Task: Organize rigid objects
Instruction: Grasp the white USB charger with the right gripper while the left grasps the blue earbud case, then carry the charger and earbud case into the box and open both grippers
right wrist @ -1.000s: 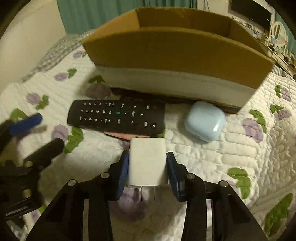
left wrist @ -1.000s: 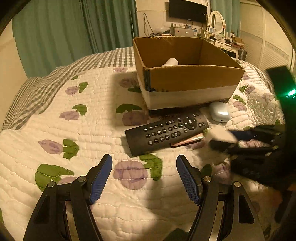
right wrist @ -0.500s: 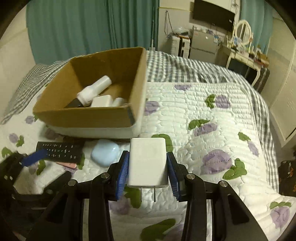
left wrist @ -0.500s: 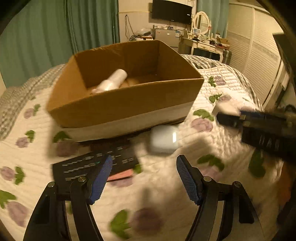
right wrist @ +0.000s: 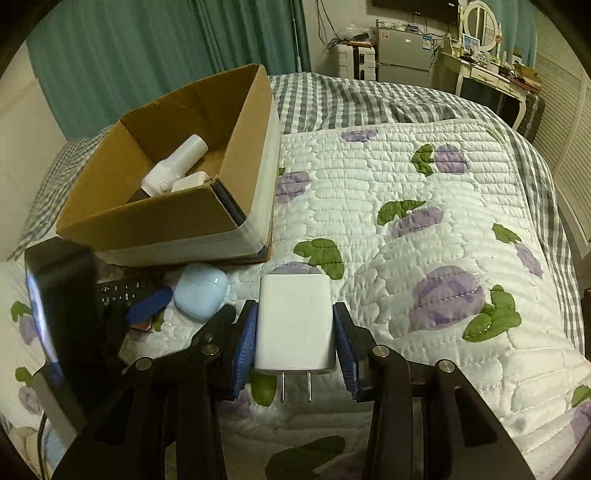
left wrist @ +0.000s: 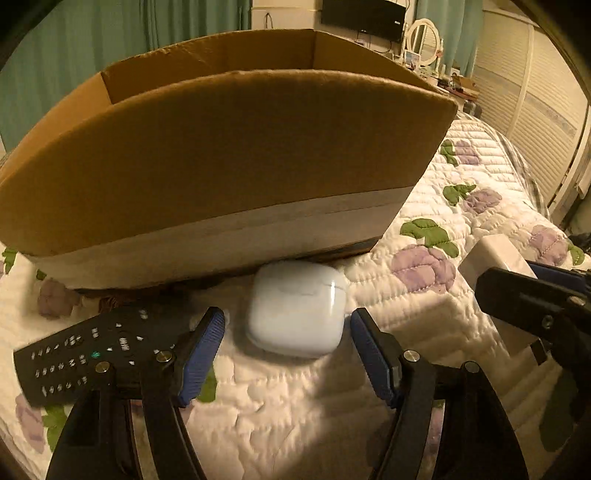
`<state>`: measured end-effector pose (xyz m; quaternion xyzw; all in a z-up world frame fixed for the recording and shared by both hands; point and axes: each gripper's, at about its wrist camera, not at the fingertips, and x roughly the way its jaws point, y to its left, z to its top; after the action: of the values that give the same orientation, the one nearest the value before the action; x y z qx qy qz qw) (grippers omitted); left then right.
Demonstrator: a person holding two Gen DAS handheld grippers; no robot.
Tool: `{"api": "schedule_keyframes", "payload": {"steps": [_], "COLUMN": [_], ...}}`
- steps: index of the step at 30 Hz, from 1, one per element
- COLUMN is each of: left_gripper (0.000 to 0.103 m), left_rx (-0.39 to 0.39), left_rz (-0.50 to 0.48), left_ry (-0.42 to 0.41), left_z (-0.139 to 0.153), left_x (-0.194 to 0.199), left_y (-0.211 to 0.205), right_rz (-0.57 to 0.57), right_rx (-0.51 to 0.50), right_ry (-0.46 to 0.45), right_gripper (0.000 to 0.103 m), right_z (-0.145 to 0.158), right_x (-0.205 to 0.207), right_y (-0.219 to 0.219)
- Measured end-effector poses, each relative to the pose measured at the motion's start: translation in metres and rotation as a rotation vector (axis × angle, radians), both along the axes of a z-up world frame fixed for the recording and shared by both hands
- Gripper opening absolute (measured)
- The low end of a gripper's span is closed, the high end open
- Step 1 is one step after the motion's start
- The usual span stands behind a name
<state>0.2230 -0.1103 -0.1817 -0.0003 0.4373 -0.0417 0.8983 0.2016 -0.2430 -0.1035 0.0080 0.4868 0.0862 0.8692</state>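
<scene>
You are holding the white charger (right wrist: 294,323) clamped in your right tongs (right wrist: 294,345) above the quilt (right wrist: 424,240), while your left tongs (left wrist: 287,350) are gaping empty around the pale blue case (left wrist: 297,308) just beside the box (left wrist: 221,155); close crookedly and its smooth, rounded shell is likely squirting out toward the remote (left wrist: 77,354).

Bedroom, warm dim lighting. Bed covered by white quilt (right wrist: 424,236) with purple flowers and green leaves; grey-and-white checked blanket (right wrist: 351,103) beneath it toward the far end. Teal curtains (right wrist: 147,62) along the far wall. Dark wall-mounted television (left wrist: 364,16). Small silver refrigerator (right wrist: 404,51) with white storage drawers (right wrist: 347,61) beside it. White dressing table (right wrist: 491,85) carrying an oval mirror (right wrist: 480,24) and assorted small items. White louvred wardrobe doors (left wrist: 535,107) at right.
</scene>
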Motion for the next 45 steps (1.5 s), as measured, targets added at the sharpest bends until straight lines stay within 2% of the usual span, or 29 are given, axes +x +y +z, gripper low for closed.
{"api": "schedule_keyframes", "payload": {"steps": [2,4,11,19,24,33,39,45], "left_gripper": [0.068,0.051,0.051,0.051,0.051,0.051,0.051,0.051], "left_rx": [-0.011,-0.028,-0.053,-0.057,-0.076,-0.051,-0.035,-0.006], "left_rz": [-0.005,-0.010,-0.021,-0.027,-0.023,-0.014,-0.025,-0.026], "left_ry": [-0.003,-0.004,-0.021,-0.024,-0.065,-0.130,-0.188,-0.268], "left_z": [-0.001,-0.001,0.006,0.034,0.063,0.115,0.153,0.191], "left_x": [0.000,-0.001,-0.015,-0.060,-0.091,-0.124,-0.111,-0.088], "left_y": [0.001,0.004,0.013,0.031,0.050,0.078,0.073,0.081], "right_rz": [-0.005,-0.005,-0.006,-0.004,0.010,0.054,0.103,0.131], "right_rx": [-0.003,-0.013,-0.049,-0.070,-0.062,-0.033,-0.027,-0.036], "right_ry": [-0.002,0.003,0.012,-0.045,-0.071,-0.134,-0.196,-0.288], "right_gripper": [0.040,0.040,0.040,0.040,0.040,0.040,0.040,0.040], "right_z": [0.000,-0.001,-0.007,0.002,0.013,0.046,0.081,0.120], "right_x": [0.001,0.003,0.004,-0.006,-0.023,-0.064,-0.075,-0.061], "right_y": [0.000,0.002,0.008,0.014,0.019,0.041,0.056,0.068]}}
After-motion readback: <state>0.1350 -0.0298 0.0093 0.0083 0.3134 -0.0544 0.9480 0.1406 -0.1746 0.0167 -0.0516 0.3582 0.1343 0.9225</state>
